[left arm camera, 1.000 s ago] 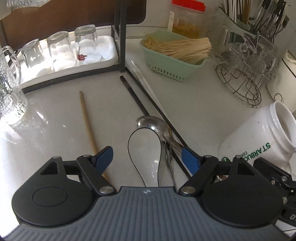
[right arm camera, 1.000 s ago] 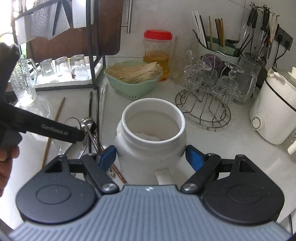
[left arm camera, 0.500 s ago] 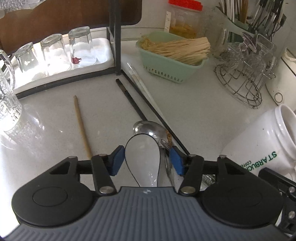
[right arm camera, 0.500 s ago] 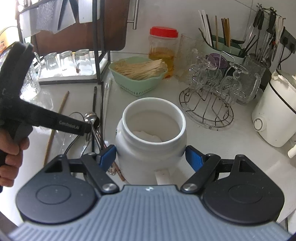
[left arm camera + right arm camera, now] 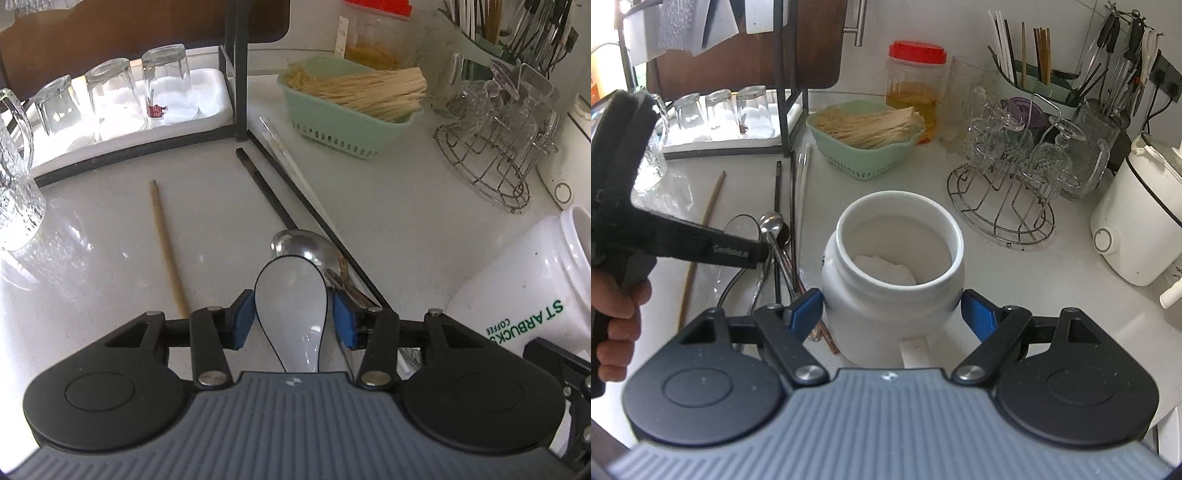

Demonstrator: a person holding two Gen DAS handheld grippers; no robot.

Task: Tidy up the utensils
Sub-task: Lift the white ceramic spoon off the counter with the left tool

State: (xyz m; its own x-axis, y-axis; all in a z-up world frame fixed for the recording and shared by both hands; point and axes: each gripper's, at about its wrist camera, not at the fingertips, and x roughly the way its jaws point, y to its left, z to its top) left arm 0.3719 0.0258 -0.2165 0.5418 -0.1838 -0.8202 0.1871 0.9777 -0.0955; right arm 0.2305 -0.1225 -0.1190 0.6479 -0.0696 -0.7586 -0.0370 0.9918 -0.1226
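A white ceramic spoon [image 5: 291, 295] lies on the pale counter [image 5: 388, 206]. My left gripper [image 5: 293, 323] is closing on it, and its blue pads meet the sides of the bowl. Under the spoon lie a metal spoon [image 5: 303, 247], black chopsticks [image 5: 266, 188] and a pale chopstick [image 5: 284, 147]; a wooden chopstick [image 5: 166, 240] lies alone to the left. My right gripper [image 5: 892, 315] is shut on a white Starbucks jar [image 5: 894, 266], which it holds tilted toward the utensils with its mouth open. In the right wrist view a hand [image 5: 613, 325] holds the left gripper.
Upturned glasses [image 5: 110, 92] stand on a white tray under a black rack. A green basket [image 5: 347, 107] of sticks, a red-lidded jar [image 5: 916, 81], a wire glass stand [image 5: 1008, 184], a utensil holder [image 5: 1034, 77] and a white cooker [image 5: 1137, 221] ring the back and right.
The left jaws have narrowed from wide apart to the sides of the white spoon. The right gripper has kept its hold on the jar.
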